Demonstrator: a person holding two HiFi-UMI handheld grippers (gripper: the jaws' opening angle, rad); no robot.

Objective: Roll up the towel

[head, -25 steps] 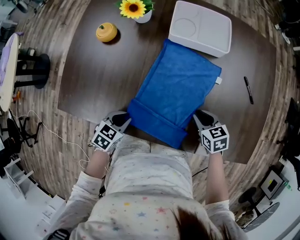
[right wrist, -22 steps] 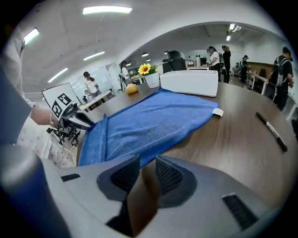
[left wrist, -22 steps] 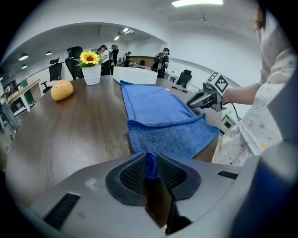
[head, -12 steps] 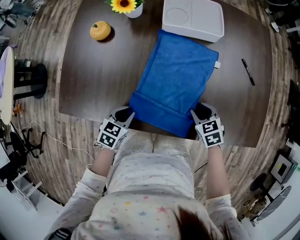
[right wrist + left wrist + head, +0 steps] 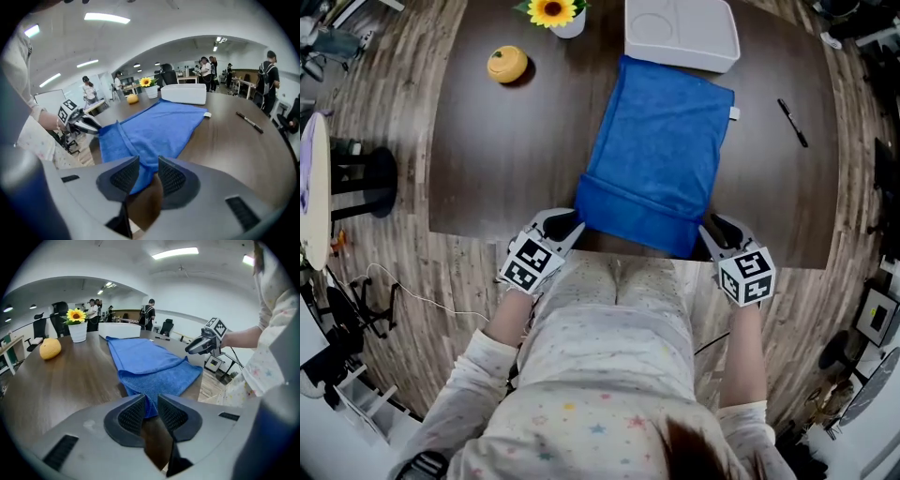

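A blue towel (image 5: 661, 131) lies lengthwise on the dark round table (image 5: 497, 159), and its near end is folded over into a thick band (image 5: 637, 217) at the table's front edge. My left gripper (image 5: 565, 225) is at the band's left corner. In the left gripper view the blue towel (image 5: 140, 357) runs down between the close-set jaws of that gripper (image 5: 151, 411). My right gripper (image 5: 715, 230) is at the band's right corner. In the right gripper view the towel (image 5: 159, 124) is pinched between the jaws of this gripper (image 5: 147, 176).
A white tray (image 5: 682, 33) touches the towel's far end. An orange, pumpkin-like object (image 5: 507, 64) and a sunflower pot (image 5: 551, 13) sit far left. A black pen (image 5: 792, 122) lies to the right. People and office chairs are in the background of the gripper views.
The head view has shifted, so the table sits higher in the picture. Both grippers stay at the near corners of the folded band, which looks about the same width.
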